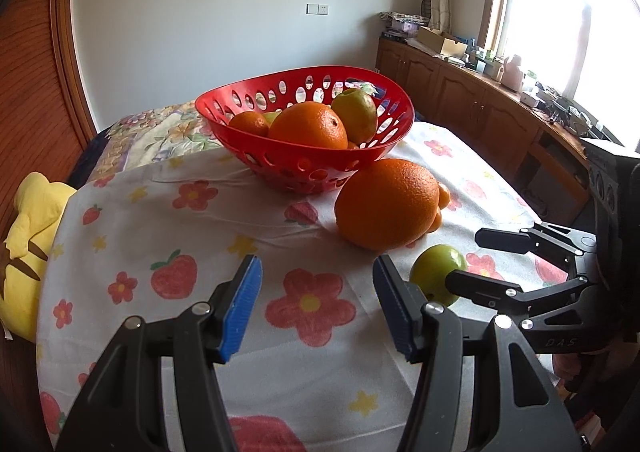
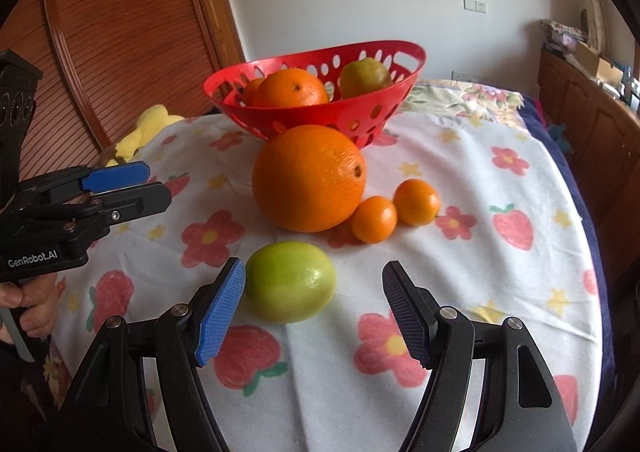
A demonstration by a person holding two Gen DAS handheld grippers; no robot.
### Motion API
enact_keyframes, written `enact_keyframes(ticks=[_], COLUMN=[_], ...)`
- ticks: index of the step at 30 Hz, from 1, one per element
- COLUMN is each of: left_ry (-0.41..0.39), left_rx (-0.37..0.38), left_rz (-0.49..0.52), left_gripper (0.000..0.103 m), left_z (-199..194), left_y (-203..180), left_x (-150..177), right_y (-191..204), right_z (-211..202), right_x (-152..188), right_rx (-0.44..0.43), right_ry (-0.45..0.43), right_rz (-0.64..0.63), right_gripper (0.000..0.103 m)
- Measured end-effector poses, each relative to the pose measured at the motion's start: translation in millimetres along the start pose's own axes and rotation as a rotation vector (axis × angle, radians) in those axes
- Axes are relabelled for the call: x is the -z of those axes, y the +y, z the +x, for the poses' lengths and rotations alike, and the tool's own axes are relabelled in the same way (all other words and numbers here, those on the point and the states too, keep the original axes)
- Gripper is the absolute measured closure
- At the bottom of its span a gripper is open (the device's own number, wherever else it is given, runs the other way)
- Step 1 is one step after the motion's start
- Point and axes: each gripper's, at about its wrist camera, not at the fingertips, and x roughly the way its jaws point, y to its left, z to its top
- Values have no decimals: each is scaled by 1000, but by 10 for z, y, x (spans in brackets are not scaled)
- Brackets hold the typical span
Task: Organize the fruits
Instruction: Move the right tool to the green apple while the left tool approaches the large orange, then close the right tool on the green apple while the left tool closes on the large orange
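A red perforated basket (image 1: pixel 320 168) (image 2: pixel 320 116) holds oranges and a green fruit. A big orange (image 1: pixel 386 208) (image 2: pixel 309 178) lies on the cloth in front of it, with two small oranges (image 2: pixel 374 219) (image 2: pixel 417 202) beside it. A green fruit (image 1: pixel 438 274) (image 2: pixel 290 281) lies nearest. My right gripper (image 2: pixel 314 308) (image 1: pixel 464 256) is open, its left pad close beside the green fruit. My left gripper (image 1: pixel 318 306) (image 2: pixel 156 182) is open and empty, to the left of the fruit.
The table has a white cloth with flowers and strawberries (image 1: pixel 200 252) (image 2: pixel 500 252). A yellow plush toy (image 1: pixel 28 252) (image 2: pixel 148 128) lies at its left edge. Wooden cabinets (image 1: pixel 480 112) line the window wall on the right.
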Motion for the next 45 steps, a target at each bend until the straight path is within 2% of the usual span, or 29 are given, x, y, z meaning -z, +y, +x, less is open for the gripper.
enact_keyframes(ticks=[16, 18, 21, 23, 32, 40, 45], left_ry=[7, 7, 11, 14, -3, -17, -4], left_rx=[-1, -1, -2, -2, 26, 81, 81], left_rz=[-9, -10, -12, -10, -17, -37, -43], left_gripper=[45, 45, 45, 45, 40, 36, 34], left_z=[38, 39, 73, 105, 261, 437, 570], left_y=[39, 39, 12, -17, -231, -440, -494], left_x=[26, 26, 22, 2, -238, -511, -620], right_y=[117, 120, 112, 80, -66, -293, -425], right_z=[259, 276, 287, 276, 89, -115, -144], right_x=[19, 31, 59, 68, 165, 174, 209], right_rx=[-42, -49, -35, -48, -60, -28, -11], right_ry=[65, 73, 79, 79, 58, 22, 15], right_rz=[-6, -9, -20, -9, -3, -2, 5], right_gripper=[30, 33, 45, 45, 45, 45, 45])
